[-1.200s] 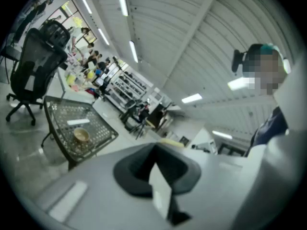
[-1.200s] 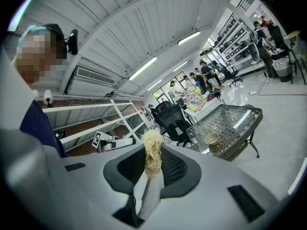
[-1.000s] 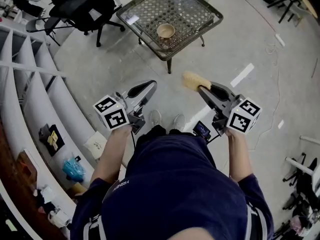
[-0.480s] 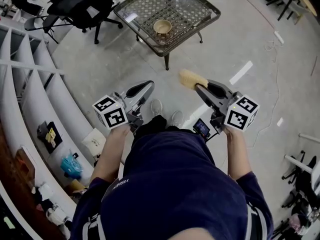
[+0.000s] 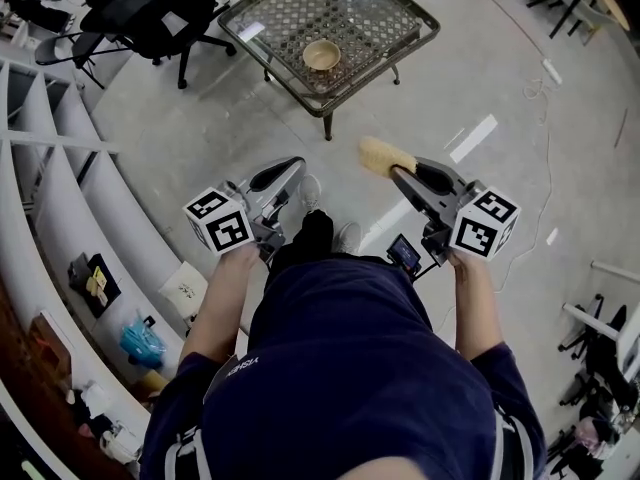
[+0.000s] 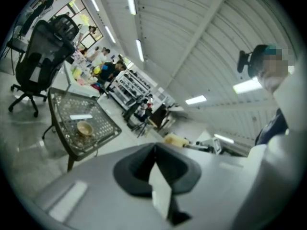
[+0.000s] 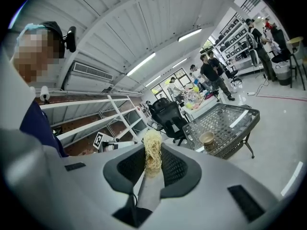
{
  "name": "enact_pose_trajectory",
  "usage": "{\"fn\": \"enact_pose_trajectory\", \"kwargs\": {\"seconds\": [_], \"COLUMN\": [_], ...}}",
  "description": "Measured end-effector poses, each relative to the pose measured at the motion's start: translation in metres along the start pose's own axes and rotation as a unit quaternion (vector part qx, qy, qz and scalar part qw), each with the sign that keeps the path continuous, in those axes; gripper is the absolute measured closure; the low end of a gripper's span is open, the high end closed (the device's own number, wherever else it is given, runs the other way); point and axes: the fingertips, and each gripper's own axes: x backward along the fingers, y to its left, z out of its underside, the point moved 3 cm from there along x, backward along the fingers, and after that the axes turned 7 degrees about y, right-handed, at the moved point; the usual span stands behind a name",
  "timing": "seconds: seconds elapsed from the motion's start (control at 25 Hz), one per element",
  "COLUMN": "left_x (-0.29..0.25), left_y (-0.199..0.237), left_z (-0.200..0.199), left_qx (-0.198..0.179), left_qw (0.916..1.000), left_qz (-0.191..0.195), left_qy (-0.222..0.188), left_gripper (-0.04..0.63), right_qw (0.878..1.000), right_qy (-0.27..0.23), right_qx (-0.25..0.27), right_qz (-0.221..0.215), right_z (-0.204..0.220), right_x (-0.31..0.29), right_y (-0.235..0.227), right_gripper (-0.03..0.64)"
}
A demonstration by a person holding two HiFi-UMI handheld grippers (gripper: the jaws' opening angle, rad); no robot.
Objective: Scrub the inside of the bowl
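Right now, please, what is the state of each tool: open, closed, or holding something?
The left tool is closed and empty.
The right tool is closed on the yellow scrubber.

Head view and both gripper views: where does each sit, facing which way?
Head view: on the person's head, steeply down; torso, arms, left gripper, right gripper show.
Left gripper view: along its shut jaws toward the table; shoulder at right.
Right gripper view: along jaws shut on the scrubber; shoulder at left.
Shared: all see the bowl.
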Motion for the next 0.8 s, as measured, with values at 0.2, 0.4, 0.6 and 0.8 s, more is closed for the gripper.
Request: {"fn": "enact_pose_trajectory", "kwargs": {"seconds": [0.2, 0.4, 0.6, 0.8], "left_x": [-0.013, -0.026, -0.031, -0.029], "left_y": [0.033, 0.072, 0.11, 0.144], "left_z": [-0.021, -0.053, -0.086, -0.114], "left_qx": [0.01, 0.011, 0.008, 0.006], "left_qw": [0.9999, 0.9997, 0.9996, 0.9993], "left_qz": [0.006, 0.008, 0.011, 0.018], "left_qy": [0.009, 0.018, 0.023, 0.032], "left_gripper": [0.591, 0.591, 0.591, 0.591], "right_qw": [1.0, 1.0, 0.999, 0.999], "right_qy": [0.018, 0.019, 0.023, 0.02], "right_qx": [-0.009, -0.008, -0.013, -0.018], "right_qz": [0.01, 0.018, 0.028, 0.043], "right_z": [-0.014, -0.043, -0.068, -0.091], "right_x": [-0.027, -0.061, -0.095, -0.129], "right_y": [-0.015, -0.036, -0.055, -0.07], "right_gripper": [0.545, 0.545, 0.545, 0.545]}}
